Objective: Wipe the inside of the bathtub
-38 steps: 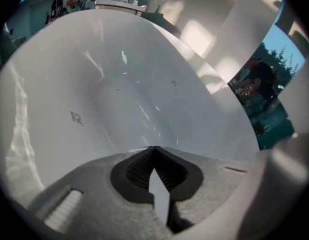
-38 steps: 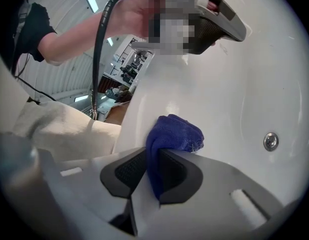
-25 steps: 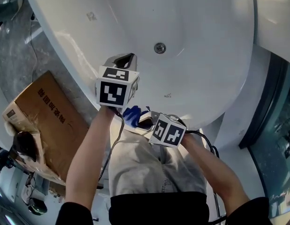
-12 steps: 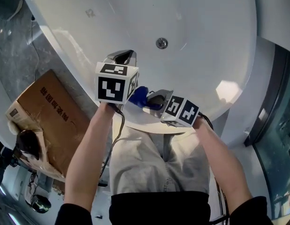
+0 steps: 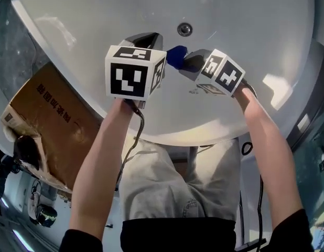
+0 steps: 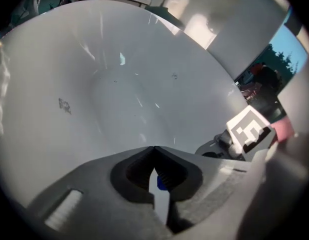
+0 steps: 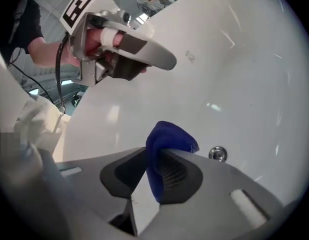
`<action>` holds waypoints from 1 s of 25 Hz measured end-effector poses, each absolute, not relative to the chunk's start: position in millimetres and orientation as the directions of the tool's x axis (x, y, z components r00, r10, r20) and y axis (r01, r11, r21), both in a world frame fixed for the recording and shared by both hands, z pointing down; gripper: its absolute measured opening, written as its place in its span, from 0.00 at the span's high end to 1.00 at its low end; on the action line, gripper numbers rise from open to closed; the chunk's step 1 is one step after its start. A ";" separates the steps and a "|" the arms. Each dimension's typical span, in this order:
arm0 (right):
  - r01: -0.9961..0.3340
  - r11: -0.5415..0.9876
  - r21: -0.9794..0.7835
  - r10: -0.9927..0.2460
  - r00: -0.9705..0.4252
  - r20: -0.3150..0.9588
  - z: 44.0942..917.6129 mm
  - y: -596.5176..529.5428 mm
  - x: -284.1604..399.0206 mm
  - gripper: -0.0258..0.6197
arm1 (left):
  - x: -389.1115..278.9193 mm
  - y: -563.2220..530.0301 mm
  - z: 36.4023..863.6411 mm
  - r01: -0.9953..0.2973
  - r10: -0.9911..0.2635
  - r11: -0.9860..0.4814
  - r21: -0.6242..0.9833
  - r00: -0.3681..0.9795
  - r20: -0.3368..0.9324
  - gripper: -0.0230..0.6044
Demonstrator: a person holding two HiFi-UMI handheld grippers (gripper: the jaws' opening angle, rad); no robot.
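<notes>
The right gripper (image 7: pixel 153 156) pinches a soft, crumpled blue cloth (image 7: pixel 167 144) over the glossy white bathtub (image 5: pixel 246 14), near its round metal drain (image 5: pixel 184 29). The left gripper (image 6: pixel 154 151) hovers beside it, jaws closed and empty.

You are in a bathroom. The large glossy white oval bathtub (image 5: pixel 246 14) fills your view from ten to two o'clock, and a small round chrome fitting (image 5: pixel 184 29) sits in its inner wall at twelve. A grey marble-patterned floor (image 5: pixel 12 51) runs along the tub's outer side at ten o'clock. At eight o'clock a brown cardboard box with red print (image 5: pixel 52 125) lies on that floor, so the room also holds stored goods. At four o'clock a tall dark-framed glass pane (image 5: pixel 316 156) stands just beside the tub's end.
</notes>
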State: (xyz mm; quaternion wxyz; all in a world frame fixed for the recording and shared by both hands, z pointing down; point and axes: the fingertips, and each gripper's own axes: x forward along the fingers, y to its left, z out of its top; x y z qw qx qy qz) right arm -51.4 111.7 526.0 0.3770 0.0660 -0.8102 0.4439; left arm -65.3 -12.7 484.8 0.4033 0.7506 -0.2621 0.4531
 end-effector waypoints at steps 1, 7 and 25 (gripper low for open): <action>-0.452 0.598 -0.662 0.222 -0.701 0.678 536.8 105.9 -47.1 0.84 | -66.5 -12.6 491.4 -0.772 -0.032 -0.515 0.372 0.450 0.892 0.96; -0.520 0.589 -0.619 0.180 -0.663 0.727 591.1 83.2 -32.3 0.84 | -61.2 10.0 535.9 -0.801 -0.025 -0.475 0.363 0.425 0.905 0.96; -0.480 0.631 -0.609 0.355 -0.519 0.778 711.9 135.8 -16.5 0.84 | -62.9 15.3 607.1 -0.853 0.035 -0.323 0.409 0.421 0.906 0.96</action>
